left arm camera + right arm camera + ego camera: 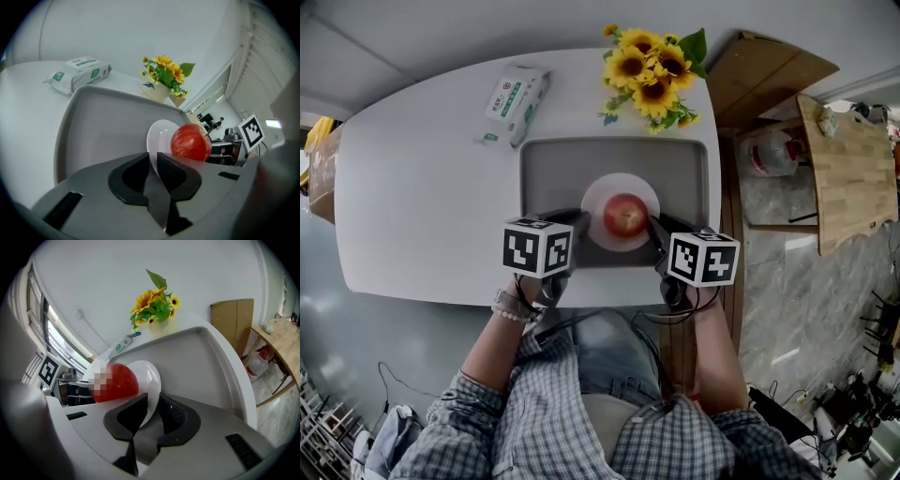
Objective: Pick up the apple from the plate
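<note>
A red apple (625, 216) rests on a small white plate (619, 187) in a grey tray (553, 164) on the white table. My left gripper (584, 223) is at the plate's left rim and my right gripper (654, 228) at its right rim. In the left gripper view the jaws (153, 159) are closed on the thin plate edge (158, 136), with the apple (190, 142) just beyond. The right gripper view likewise shows the gripper (151, 404) pinching the plate rim (150, 376), and the apple (127, 380) on the plate to the left.
A bunch of sunflowers (654, 73) stands behind the tray at the back right. A pack of wipes (517, 101) lies at the back left. Right of the table are a cardboard box (769, 75) and a wooden board (848, 169).
</note>
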`<state>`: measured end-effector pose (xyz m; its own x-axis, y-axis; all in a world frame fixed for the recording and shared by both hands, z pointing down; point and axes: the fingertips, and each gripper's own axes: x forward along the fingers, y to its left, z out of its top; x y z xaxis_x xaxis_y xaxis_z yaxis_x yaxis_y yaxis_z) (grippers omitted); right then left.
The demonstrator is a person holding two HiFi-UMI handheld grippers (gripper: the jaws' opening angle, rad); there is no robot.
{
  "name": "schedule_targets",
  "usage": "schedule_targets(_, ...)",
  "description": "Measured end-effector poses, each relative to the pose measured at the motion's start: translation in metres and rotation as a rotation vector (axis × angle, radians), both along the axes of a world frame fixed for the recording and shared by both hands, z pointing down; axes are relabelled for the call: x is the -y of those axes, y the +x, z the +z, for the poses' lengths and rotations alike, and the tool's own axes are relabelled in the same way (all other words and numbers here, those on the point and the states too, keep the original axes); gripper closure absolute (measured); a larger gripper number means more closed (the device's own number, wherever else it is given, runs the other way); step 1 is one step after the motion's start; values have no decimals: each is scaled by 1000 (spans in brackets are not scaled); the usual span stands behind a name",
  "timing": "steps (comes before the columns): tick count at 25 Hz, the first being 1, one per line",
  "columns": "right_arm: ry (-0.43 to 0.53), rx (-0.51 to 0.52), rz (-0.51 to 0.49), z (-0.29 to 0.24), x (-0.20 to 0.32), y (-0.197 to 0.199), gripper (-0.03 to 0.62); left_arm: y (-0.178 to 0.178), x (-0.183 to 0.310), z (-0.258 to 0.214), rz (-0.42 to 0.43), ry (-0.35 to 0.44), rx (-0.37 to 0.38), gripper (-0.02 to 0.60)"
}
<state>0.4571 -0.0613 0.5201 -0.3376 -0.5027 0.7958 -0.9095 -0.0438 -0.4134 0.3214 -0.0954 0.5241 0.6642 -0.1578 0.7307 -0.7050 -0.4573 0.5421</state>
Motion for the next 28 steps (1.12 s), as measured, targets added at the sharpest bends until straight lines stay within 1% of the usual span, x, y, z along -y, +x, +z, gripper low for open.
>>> schedule_targets(2,-16,11,24,1,0,0,511,-1,1,1,-13,-42,2,528)
schedule_targets(6,-30,8,51,-1,1,0,514,-3,3,0,-43,-86,-1,535)
schedule_targets(9,-36,16,66,-4,2,-4,520,-7,4,-1,-58,-101,2,538)
schedule_targets(12,-43,-1,60,-5,4,-9,522,-12,6,-2,-74,-120,-3,541)
schedule_targets(18,-47,15,65,-11,12,-23,526,-29,9,-9,-126,-161,-45,546)
schedule_targets(23,-29,27,68,-22,25,-40,530,-48,16,-17,-164,-163,-68,548)
schedule_targets(28,-20,44,46,-33,36,-70,533,-79,22,-27,-212,-165,-90,548)
